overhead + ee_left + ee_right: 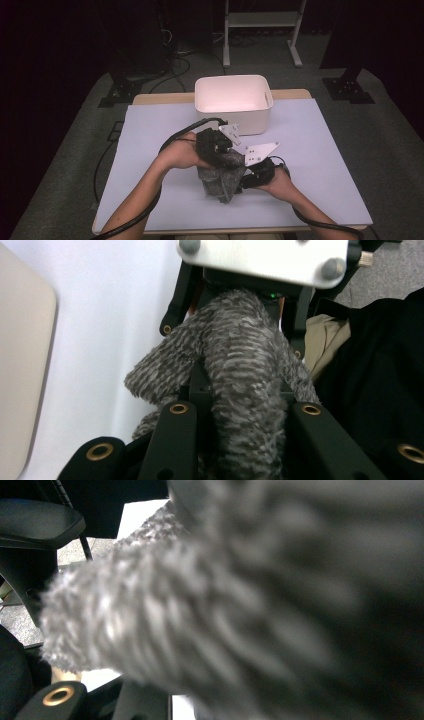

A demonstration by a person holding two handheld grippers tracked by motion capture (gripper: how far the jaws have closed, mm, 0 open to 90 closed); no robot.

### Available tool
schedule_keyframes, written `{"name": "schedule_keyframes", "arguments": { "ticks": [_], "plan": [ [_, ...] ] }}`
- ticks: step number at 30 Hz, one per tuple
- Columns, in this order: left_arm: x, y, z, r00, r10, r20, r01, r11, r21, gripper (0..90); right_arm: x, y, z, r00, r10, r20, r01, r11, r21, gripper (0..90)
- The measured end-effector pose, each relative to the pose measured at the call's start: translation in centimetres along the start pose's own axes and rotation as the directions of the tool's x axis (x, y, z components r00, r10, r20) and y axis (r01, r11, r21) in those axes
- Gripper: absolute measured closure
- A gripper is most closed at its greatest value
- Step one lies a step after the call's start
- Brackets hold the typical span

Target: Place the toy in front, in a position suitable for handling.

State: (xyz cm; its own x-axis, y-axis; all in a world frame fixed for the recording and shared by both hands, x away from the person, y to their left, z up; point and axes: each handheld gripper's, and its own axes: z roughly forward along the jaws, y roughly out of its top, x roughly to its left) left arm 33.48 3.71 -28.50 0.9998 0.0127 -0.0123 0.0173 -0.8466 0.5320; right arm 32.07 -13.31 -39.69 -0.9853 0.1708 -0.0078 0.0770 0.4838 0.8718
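Observation:
A grey fuzzy cloth [220, 184] hangs bunched over the middle of the table, held between both grippers. My left gripper [218, 146] is shut on its upper left part. My right gripper [254, 172] grips it from the right, just below its grey plate [260, 151]. In the left gripper view the cloth [240, 370] runs up between my left gripper's [242, 412] black jaws to the right gripper [260, 297] facing it. In the right gripper view the cloth [225, 605] is blurred and very close, hiding the jaws' tips.
A white plastic bin [232, 80] stands empty at the back middle of the pale mat [310, 165]. The bin's side [20, 380] is at the left of the left gripper view. Cables trail off the table's front and left.

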Motion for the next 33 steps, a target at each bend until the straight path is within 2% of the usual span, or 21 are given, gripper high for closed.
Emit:
{"name": "schedule_keyframes", "arguments": {
  "ticks": [3, 7, 9, 12, 19, 22, 27, 28, 29, 30, 33],
  "plan": [
    [0.0, -0.4, -0.3, 1.0, -0.002, -0.003, 0.002, 1.0, -0.007, 73.2, 0.1, -0.1, -0.2, 1.0, -0.002, 0.005, 0.002, 1.0, -0.002, 56.2],
    [0.3, -1.6, -0.9, 0.999, -0.036, -0.027, 0.035, 0.9993, -0.014, 73.1, 0.0, -0.5, -0.9, 0.9999, 0.007, 0.011, -0.007, 1.0, -0.001, 56.2],
    [0.6, -2.3, -0.7, 0.9982, -0.056, -0.022, 0.056, 0.9984, -0.012, 73.1, -0.1, -0.7, -1.3, 0.9998, 0.014, 0.018, -0.014, 0.9999, 0.001, 56.0],
    [0.7, -3.1, -0.5, 0.9972, -0.074, -0.007, 0.074, 0.9967, -0.034, 73.0, -0.1, -0.9, -1.6, 0.9997, 0.009, 0.022, -0.009, 0.9999, 0.005, 56.0],
    [0.7, -3.9, -0.9, 0.9961, -0.087, -0.014, 0.087, 0.9959, -0.027, 72.9, 0.2, -0.8, -1.6, 0.9996, 0.003, 0.029, -0.003, 0.9999, 0.015, 55.9],
    [0.6, -3.8, -1.1, 0.9961, -0.087, -0.015, 0.086, 0.9956, -0.037, 72.9, 0.2, -0.7, -1.4, 0.9996, 0.003, 0.028, -0.003, 0.9999, 0.012, 55.8],
    [0.0, -2.0, -1.0, 0.9991, -0.041, -0.01, 0.04, 0.9988, -0.026, 73.0, 0.4, -0.4, -0.9, 0.9997, -0.002, 0.026, 0.002, 0.9999, 0.01, 55.9],
    [0.0, -1.5, -1.0, 0.9998, -0.02, -0.009, 0.02, 0.9996, -0.017, 73.0, 0.5, -0.3, -0.8, 0.9996, -0.006, 0.027, 0.006, 0.9999, 0.013, 56.0],
    [0.0, -1.5, -1.0, 0.9998, -0.02, -0.009, 0.02, 0.9996, -0.017, 73.0, 0.5, -0.2, -0.6, 0.9996, -0.009, 0.028, 0.009, 0.9999, 0.014, 55.9],
    [-0.3, -0.7, -0.7, 0.9999, -0.014, -0.003, 0.014, 0.9998, -0.017, 73.0, 0.6, -0.1, -0.5, 0.9996, -0.011, 0.027, 0.011, 0.9998, 0.016, 55.9],
    [-0.6, 0.1, 0.0, 1.0, 0.006, 0.007, -0.006, 0.9999, -0.014, 73.0, 0.7, 0.1, -0.2, 0.9995, -0.02, 0.025, 0.019, 0.9996, 0.022, 55.8]
  ]
}}
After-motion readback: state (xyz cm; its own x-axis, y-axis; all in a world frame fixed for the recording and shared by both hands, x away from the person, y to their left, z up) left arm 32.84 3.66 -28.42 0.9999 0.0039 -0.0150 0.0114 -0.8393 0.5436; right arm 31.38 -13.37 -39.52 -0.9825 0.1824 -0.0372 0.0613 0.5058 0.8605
